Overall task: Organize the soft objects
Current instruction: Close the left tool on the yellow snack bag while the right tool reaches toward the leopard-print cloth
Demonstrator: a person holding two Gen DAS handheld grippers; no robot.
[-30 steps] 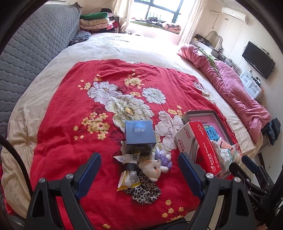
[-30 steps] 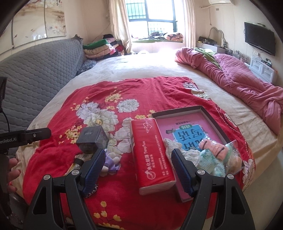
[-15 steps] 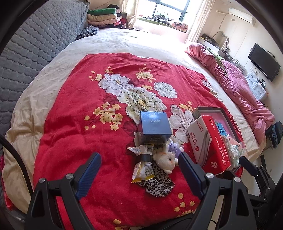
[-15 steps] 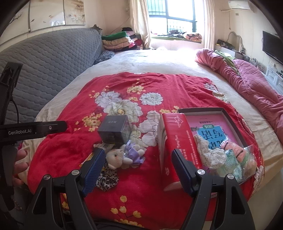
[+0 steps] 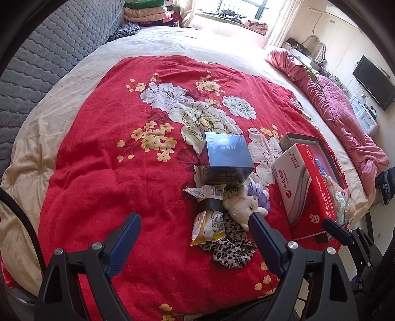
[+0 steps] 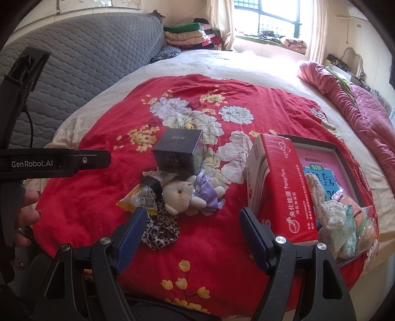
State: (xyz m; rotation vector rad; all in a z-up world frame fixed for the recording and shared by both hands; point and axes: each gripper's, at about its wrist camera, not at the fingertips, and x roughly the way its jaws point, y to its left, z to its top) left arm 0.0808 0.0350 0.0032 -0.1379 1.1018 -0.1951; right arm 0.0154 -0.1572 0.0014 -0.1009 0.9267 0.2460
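A: Okay, both mine spread wide, empty: left gripper (image 5: 195, 227), right gripper (image 6: 192, 218). Plush bear (image 6: 184, 197) just past the right one, 12 o'clock, touching leopard cloth (image 6: 160, 227) and snack packet (image 6: 138, 198).

B: Risk?

A: Likely snagging the packet too. Red floral quilt (image 6: 98, 197) sags; grey headboard (image 6: 86, 61) 10 o'clock, window (image 6: 271, 22) far.

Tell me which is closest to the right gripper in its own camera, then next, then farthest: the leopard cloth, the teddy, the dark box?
1. leopard cloth, touching the left finger of the right gripper.
2. teddy, just beyond the cloth.
3. dark box, behind the teddy.
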